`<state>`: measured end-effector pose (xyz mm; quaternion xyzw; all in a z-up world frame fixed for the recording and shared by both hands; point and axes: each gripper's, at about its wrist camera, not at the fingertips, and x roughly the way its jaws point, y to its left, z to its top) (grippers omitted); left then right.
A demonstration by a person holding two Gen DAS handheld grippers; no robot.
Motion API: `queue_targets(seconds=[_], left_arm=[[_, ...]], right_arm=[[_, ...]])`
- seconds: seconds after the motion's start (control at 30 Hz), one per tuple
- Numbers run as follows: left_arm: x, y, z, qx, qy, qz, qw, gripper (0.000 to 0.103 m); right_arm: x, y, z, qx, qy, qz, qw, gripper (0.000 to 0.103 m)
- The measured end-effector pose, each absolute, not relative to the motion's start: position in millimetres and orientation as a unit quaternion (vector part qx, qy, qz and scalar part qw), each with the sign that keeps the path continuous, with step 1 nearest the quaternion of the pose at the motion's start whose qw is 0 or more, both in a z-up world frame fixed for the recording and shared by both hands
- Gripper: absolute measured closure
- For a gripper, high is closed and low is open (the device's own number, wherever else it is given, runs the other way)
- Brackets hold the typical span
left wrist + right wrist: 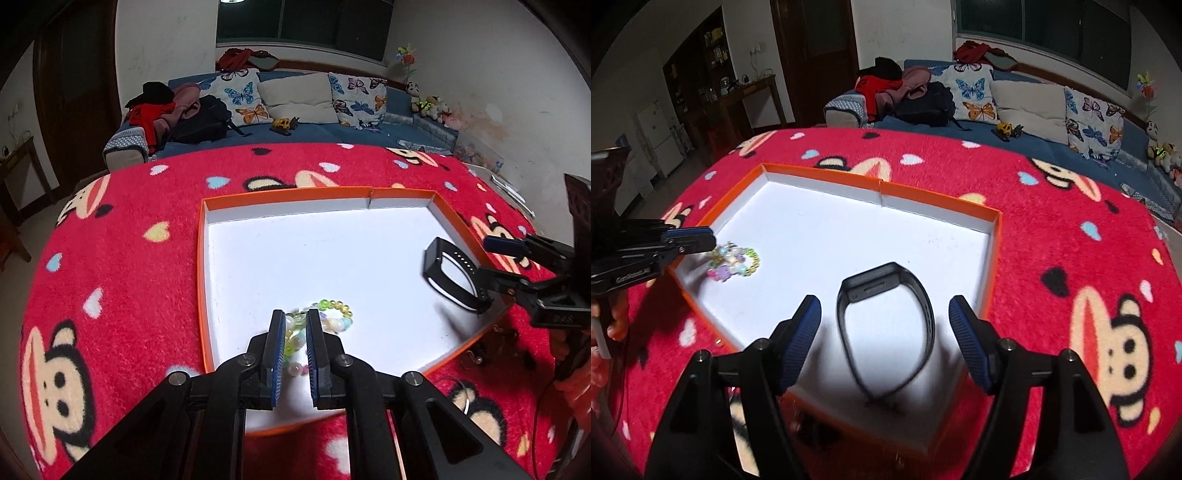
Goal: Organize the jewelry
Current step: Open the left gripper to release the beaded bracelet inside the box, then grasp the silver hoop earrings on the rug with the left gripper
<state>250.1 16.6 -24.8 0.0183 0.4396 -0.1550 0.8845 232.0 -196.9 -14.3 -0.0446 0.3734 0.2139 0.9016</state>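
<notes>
So the left gripper (295, 325) is pinched on the pastel glass-bead bracelet (332, 317) at 6 o'clock in the orange-rimmed white tray (201, 258); probably light, floppy, best grabbed across strands. Right gripper (884, 314) gapes around the black rubbery wristband (886, 321)

The tray (995, 236) lies on the blanket-covered surface (1071, 258). Inside the tray, the bead bracelets (737, 262) lie near its left edge; the wristband (886, 317) lies near its right edge, well apart from them. The left tool (295, 325) is at the bracelets. The right tool (884, 317) straddles the wristband without touching it. A sofa (314, 129) stands behind the surface.
</notes>
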Motion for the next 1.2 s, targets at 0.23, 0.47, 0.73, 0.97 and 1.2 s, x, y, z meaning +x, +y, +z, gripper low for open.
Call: queue_targets(seconds=[0.23,0.47,0.73,0.97,1.2], left_arm=[[211,12,-2,0.032,0.403,-0.144,0.903,0.045],[159,-11,6,0.043,0.399,-0.175,0.899,0.045],[133,-54,-23,0.030,0.439,-0.199,0.876,0.045],[148,-71,-45,0.028,0.473,-0.172,0.864,0.045],[161,-82,-55,0.033,0.481,-0.142,0.864,0.045]], right_arm=[[178,-211,-10,-0.043,0.364,0.222,0.904,0.031],[132,-222,-27,-0.043,0.371,0.222,0.901,0.031],[117,-225,-37,-0.017,0.374,0.234,0.897,0.031],[117,-224,-40,-0.007,0.371,0.244,0.896,0.031],[120,-222,-45,-0.001,0.373,0.254,0.892,0.031]])
